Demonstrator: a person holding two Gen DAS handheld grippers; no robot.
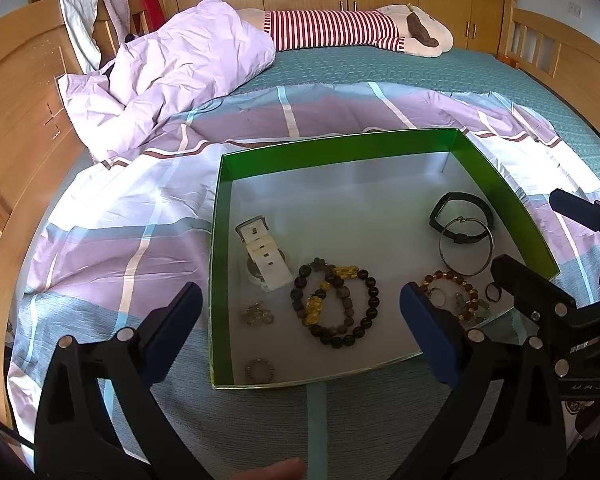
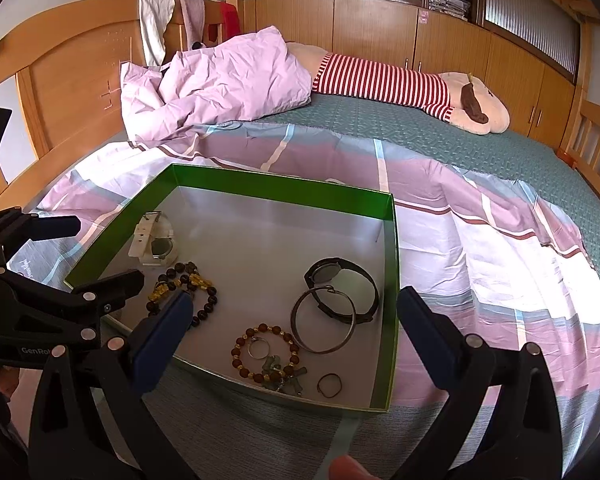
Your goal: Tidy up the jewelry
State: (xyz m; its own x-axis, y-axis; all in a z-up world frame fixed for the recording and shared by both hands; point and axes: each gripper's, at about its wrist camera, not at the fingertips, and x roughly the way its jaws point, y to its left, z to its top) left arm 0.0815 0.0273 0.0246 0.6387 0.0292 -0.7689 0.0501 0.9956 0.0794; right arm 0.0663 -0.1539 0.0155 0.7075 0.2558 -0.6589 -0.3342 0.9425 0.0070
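We see the bed (image 1: 380, 64) filling both views, with the green box (image 1: 340, 148) at centre frame. Our left gripper (image 1: 300, 320) and right gripper (image 2: 292, 328) both hang spread wide and empty above its near edge. The dark bead bracelet (image 1: 336, 300) lies between the left fingers. Only the left view shows the small beaded ring (image 1: 260, 371), lower left in the box.

The shallow green cardboard box (image 1: 342, 148) is bare across its upper half; jewellery crowds the lower half, densest at lower right around the thin silver metal bangle (image 1: 466, 246).
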